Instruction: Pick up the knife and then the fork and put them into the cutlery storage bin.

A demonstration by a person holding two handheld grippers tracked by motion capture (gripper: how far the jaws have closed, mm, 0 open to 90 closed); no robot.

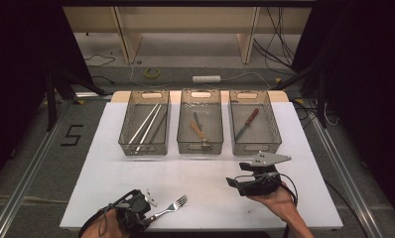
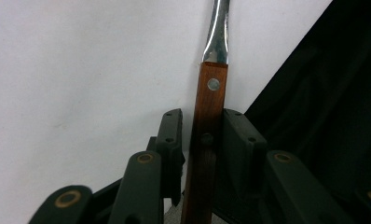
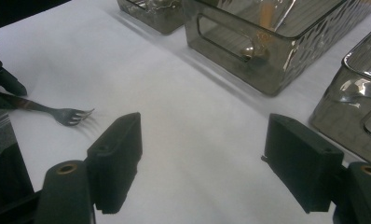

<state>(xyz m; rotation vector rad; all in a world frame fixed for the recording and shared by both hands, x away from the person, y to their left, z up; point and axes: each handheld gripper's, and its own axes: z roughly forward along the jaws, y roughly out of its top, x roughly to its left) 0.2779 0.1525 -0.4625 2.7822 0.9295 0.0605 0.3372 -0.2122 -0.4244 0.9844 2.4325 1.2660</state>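
At the near edge of the white table (image 1: 111, 163) we are finding the left gripper (image 1: 145, 210), held in the person's left hand and lying low over the tabletop. In the left gripper view its two black jaws are standing on either side of the wooden handle of a fork (image 2: 208, 135): the right one appears to be lying against the wood, while a thin gap is showing on the left, so we are recording the jaws as narrowed around the handle but not yet clamped on it. The fork is lying flat on the table, its metal neck and tines pointing away to the far right, as the high view is showing at the near middle of the tabletop. To the right and slightly farther out, the right gripper (image 1: 233, 174) is hovering above the table in the person's right hand, its jaws spread wide and holding nothing. Farther off, three clear bins are sitting side by side across the far half of the table. The left bin (image 1: 123, 135) is holding long pale sticks, which we are taking for chopsticks. The middle bin (image 1: 183, 136) is holding a couple of wooden-handled utensils. The right bin (image 1: 274, 134) is holding one knife with a dark red handle.
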